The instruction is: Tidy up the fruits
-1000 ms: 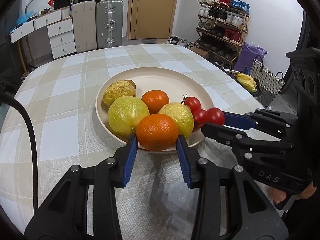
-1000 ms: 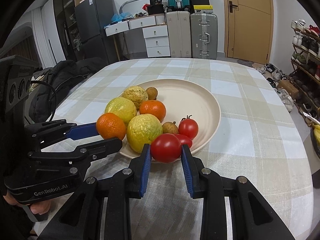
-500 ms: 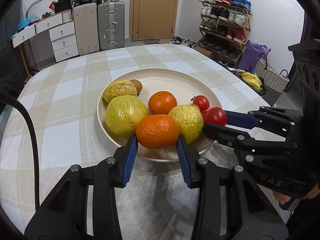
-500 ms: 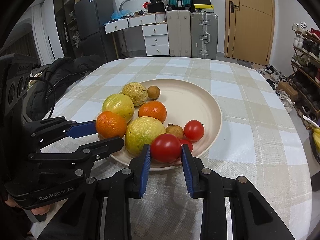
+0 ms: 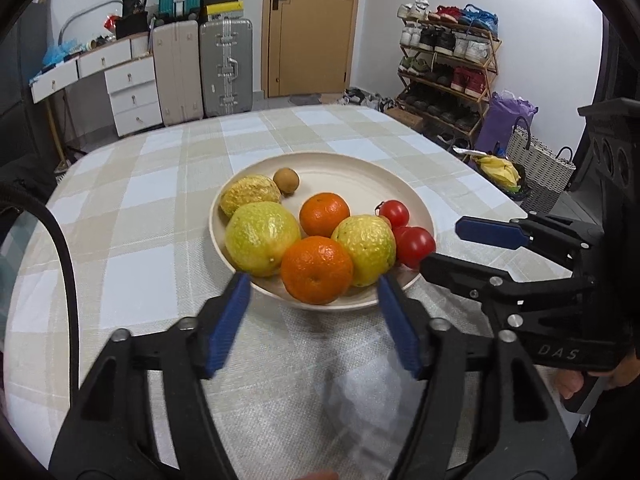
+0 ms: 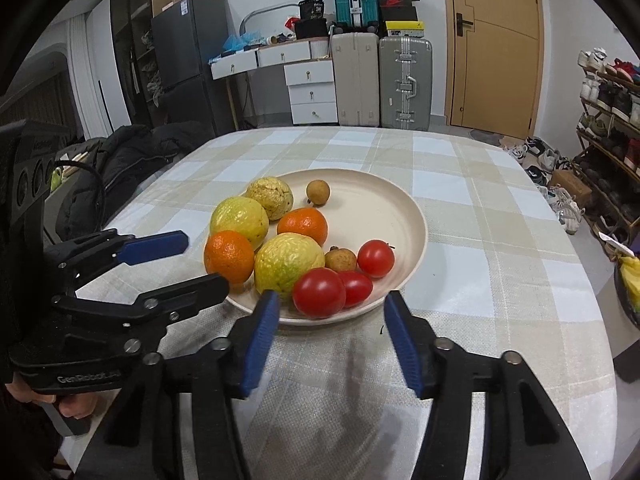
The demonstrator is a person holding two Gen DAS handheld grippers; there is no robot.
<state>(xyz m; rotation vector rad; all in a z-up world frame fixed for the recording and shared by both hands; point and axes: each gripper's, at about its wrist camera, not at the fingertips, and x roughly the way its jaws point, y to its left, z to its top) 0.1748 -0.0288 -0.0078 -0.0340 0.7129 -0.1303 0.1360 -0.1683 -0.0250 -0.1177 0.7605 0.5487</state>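
Note:
A cream plate (image 5: 362,172) (image 6: 404,216) on the checked tablecloth holds two oranges, three yellow-green fruits, tomatoes and small brown fruits. The near orange (image 5: 317,269) (image 6: 229,256) rests at the plate's front rim, just ahead of my open, empty left gripper (image 5: 314,286). The big tomato (image 6: 319,292) (image 5: 416,246) lies at the rim just ahead of my open, empty right gripper (image 6: 328,304). Each gripper shows in the other's view, the right one (image 5: 460,246) beside the tomato and the left one (image 6: 200,260) beside the orange.
The table's edges fall away on both sides. Suitcases (image 5: 226,68), white drawers (image 5: 132,96) and a door stand behind. A shoe rack (image 5: 448,68) and baskets (image 5: 540,172) are to the right; a black jacket (image 6: 120,164) lies left of the table.
Both grippers opened: the left let go of the orange and the right let go of the tomato, both fruits now resting on the plate. Both grippers drew back slightly.

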